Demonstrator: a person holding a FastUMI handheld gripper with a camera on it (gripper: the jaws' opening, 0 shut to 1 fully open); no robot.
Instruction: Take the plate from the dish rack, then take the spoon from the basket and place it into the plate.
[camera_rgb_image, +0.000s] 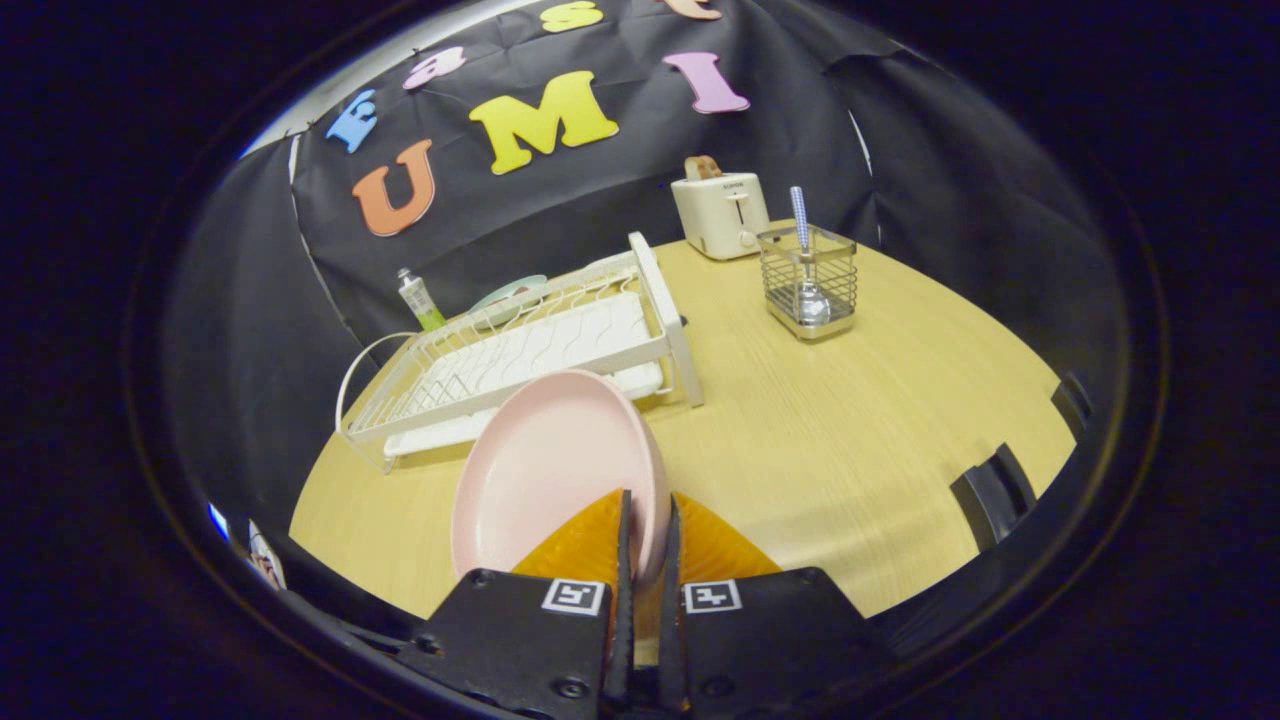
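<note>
The tool pinches the pink plate's rim edge-on, holding it just clear of the dish rack. The spoon stands in its wire basket beyond the rack.

Pale pink plate; white wire dish rack; silver wire basket holding spoon with blue-and-white patterned handle; cream toaster; light wood-grain table; green tube, white cap

One plate, one rack, one basket, one spoon, one toaster, one tube.
</note>
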